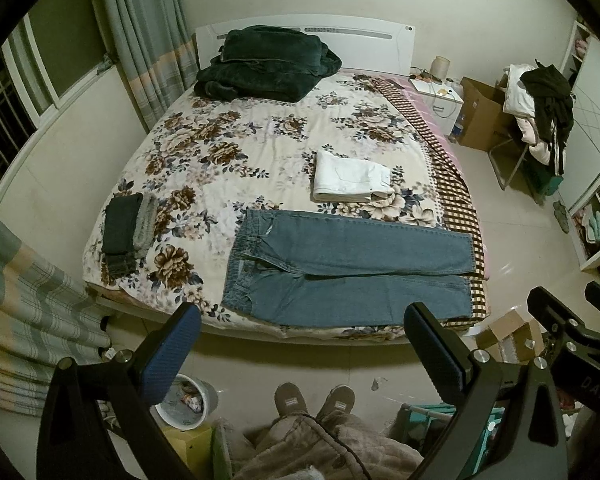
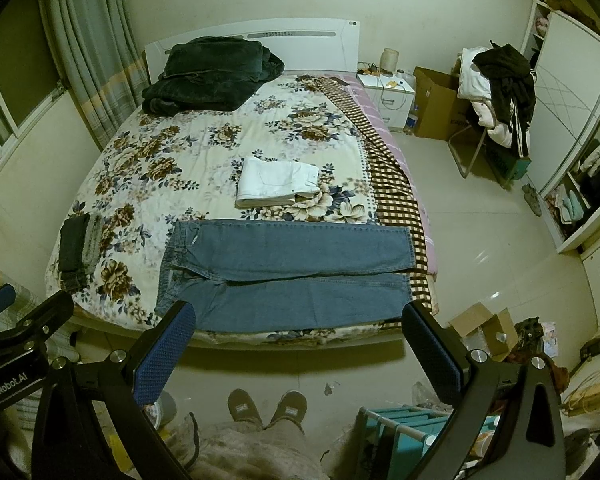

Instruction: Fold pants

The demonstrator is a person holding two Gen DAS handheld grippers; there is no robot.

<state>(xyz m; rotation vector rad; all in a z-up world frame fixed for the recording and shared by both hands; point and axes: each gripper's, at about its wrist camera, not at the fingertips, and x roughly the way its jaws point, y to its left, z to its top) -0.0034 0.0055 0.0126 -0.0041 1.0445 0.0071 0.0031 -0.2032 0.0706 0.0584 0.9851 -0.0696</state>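
"genrobot.ai" is printed on the left tool's body in the right wrist view; "das" shows on the right tool's body in the left wrist view. the left tool (image 1: 300, 344) and right tool (image 2: 300, 344) both stand spread and hold nothing. the blue jeans (image 1: 340, 268) lie flat along the bed's (image 1: 260, 136) near edge, between folded white pants (image 1: 350, 178) and the tools. a dark folded garment (image 1: 122, 228) lies to their left.

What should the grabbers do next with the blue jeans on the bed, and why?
Probably lower both toward the near leg's edge. The blue jeans lie flat and unfolded on the bed, waistband left, cuffs right. The left gripper and right gripper hang open above the floor, touching nothing. Lifting that near leg over the far one would likely start the fold.
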